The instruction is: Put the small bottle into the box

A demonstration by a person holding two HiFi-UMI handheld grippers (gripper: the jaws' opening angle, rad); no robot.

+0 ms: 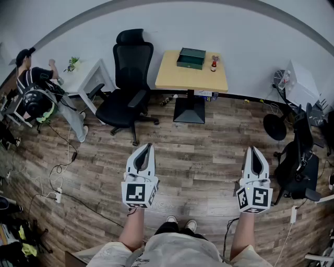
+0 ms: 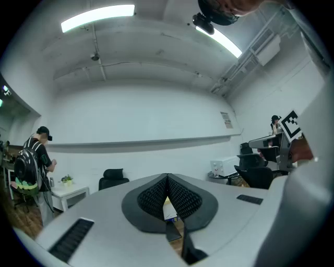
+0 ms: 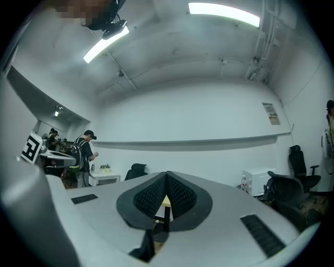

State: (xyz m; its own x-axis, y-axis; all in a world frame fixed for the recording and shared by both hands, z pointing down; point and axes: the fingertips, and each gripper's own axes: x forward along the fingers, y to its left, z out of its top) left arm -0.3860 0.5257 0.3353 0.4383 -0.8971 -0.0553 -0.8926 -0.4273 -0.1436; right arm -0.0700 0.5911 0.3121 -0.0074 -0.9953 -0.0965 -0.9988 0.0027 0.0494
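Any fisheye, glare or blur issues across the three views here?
Head view: strong fisheye, the wall bows over the yellow table; light even, floor sharp. Left gripper view: ceiling strip light blown out, dark corners. Right gripper view: strip light glares likewise, mosaic patch top left.

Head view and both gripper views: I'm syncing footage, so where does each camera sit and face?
Head view: on the person's head, looking steeply down at floor, table and box; shows both forearms, left gripper, right gripper.
Left gripper view: rides the left gripper, looking level along its shut jaws to the far wall.
Right gripper view: likewise on the right gripper, jaws shut.
Shared: all three show the black chair.
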